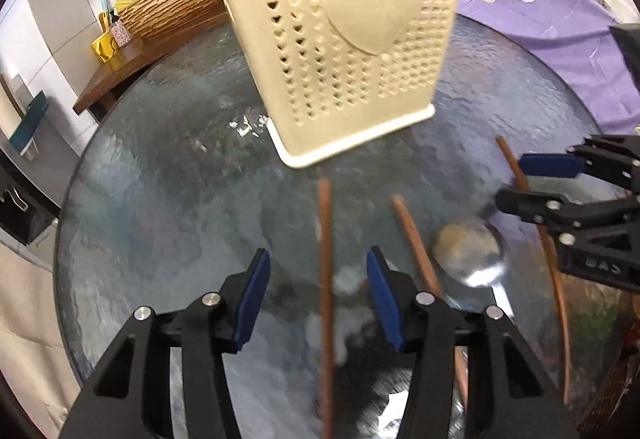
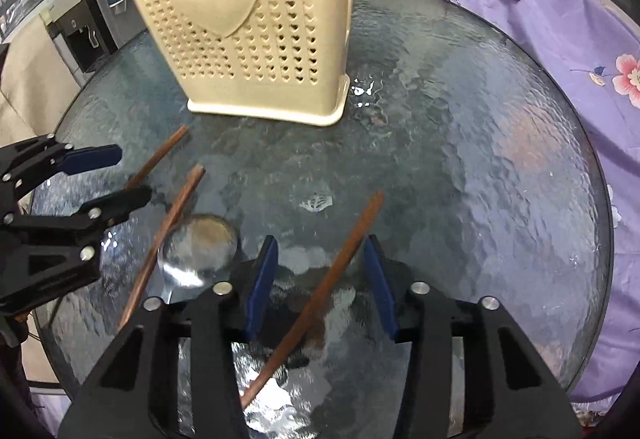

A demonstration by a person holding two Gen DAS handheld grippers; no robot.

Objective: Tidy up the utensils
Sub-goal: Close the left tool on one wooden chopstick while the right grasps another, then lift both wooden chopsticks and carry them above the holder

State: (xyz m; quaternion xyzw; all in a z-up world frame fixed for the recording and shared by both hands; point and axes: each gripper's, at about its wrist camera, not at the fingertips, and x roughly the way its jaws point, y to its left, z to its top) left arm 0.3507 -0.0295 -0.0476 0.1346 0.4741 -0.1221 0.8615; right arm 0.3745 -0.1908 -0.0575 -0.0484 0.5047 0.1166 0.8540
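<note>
- Cream heart-pierced utensil basket (image 1: 344, 39) stands at upper centre on the glass table (image 1: 160, 167); its dark label is unreadable.
- Left tool (image 1: 318, 295) spread around one chopstick (image 1: 326, 279).
- Right tool (image 2: 320, 279) spread around another chopstick (image 2: 320, 299).
- Spoon (image 2: 200, 243) lies between.

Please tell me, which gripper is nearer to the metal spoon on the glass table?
Hard to call. The spoon lies between them: the left gripper sits just beyond a chopstick on one side, and the right gripper is close on the other.

A brown chopstick (image 2: 320, 295) lies between the right gripper (image 2: 320, 279) pads, untouched
</note>
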